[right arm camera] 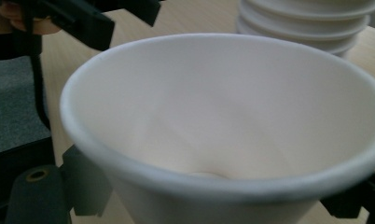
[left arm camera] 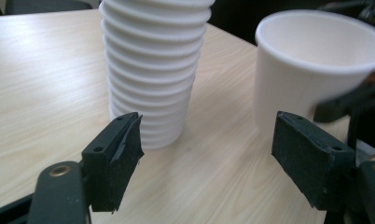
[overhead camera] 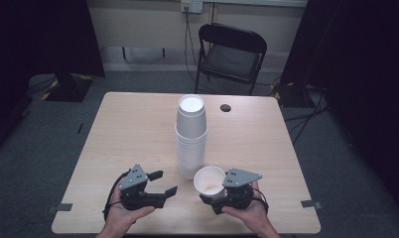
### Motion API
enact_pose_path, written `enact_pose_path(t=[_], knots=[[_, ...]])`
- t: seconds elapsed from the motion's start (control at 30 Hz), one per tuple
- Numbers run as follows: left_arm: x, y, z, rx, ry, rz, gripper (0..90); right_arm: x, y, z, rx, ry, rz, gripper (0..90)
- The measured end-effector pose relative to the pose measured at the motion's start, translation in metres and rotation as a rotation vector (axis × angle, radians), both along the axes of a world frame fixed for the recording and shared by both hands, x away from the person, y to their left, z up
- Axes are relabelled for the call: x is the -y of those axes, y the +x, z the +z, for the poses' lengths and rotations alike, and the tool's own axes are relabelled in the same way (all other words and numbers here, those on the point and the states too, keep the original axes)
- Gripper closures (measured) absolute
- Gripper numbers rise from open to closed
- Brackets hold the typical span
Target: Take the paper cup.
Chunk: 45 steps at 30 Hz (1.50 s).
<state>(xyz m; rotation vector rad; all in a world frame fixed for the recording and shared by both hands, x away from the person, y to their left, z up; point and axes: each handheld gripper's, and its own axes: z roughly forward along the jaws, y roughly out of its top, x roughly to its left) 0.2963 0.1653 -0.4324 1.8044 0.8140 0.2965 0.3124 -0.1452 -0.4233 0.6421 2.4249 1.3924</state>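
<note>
A tall stack of white paper cups (overhead camera: pixel 191 136) stands upside down mid-table; the stack (left arm camera: pixel 153 70) also appears close ahead in the left gripper view. A single white cup (overhead camera: pixel 210 181) stands mouth up just right of the stack's base, and my right gripper (overhead camera: pixel 213 197) is shut on its lower wall. The cup's open mouth (right arm camera: pixel 223 116) spreads across the right gripper view. My left gripper (overhead camera: pixel 164 182) is open with nothing between its black pads (left arm camera: pixel 115 158), near the front edge, left of the stack. The single cup (left arm camera: pixel 311 70) appears to its right.
The light wooden table (overhead camera: pixel 128 134) has a small dark hole (overhead camera: pixel 226 107) near its far edge. A black folding chair (overhead camera: pixel 231 54) stands behind the table. Dark curtains hang at both sides, and cables run along the grey floor.
</note>
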Motion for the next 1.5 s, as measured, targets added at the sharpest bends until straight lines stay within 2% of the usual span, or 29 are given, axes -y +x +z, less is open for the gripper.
enact_pose_path(t=[0.07, 0.17, 0.43, 0.57, 0.63, 0.73, 0.97, 1.17, 1.5], knots=[[-0.004, 0.001, -0.004, 0.008, 0.012, 0.010, 22.5, 0.003, 0.002, 0.001, -0.007, 0.012, -0.010, 15.2], [-0.008, 0.003, -0.008, -0.004, 0.036, 0.032, 15.8, 0.007, 0.006, 0.003, -0.008, 0.019, -0.034, 15.2], [-0.021, 0.007, -0.015, -0.006, 0.032, 0.046, 15.6, 0.018, 0.021, 0.008, -0.010, 0.031, -0.122, 15.4], [-0.025, 0.007, -0.017, 0.018, 0.034, 0.024, 15.6, 0.023, 0.030, 0.011, -0.002, 0.038, -0.155, 15.4], [-0.025, 0.007, -0.017, 0.008, 0.035, 0.034, 15.6, 0.026, 0.035, 0.013, -0.003, 0.052, -0.173, 15.5], [-0.026, 0.006, -0.018, 0.015, 0.041, 0.035, 15.6, 0.030, 0.040, 0.015, 0.003, 0.052, -0.196, 15.4], [-0.028, 0.008, -0.021, 0.020, 0.057, 0.048, 15.6, 0.038, 0.055, 0.009, -0.003, 0.055, -0.242, 15.4], [-0.030, 0.009, -0.021, 0.013, 0.053, 0.059, 15.6, 0.039, 0.070, 0.005, -0.005, 0.040, -0.276, 15.5], [-0.032, 0.010, -0.022, -0.004, 0.055, 0.072, 15.6, 0.044, 0.094, 0.000, -0.016, 0.062, -0.331, 15.5]])
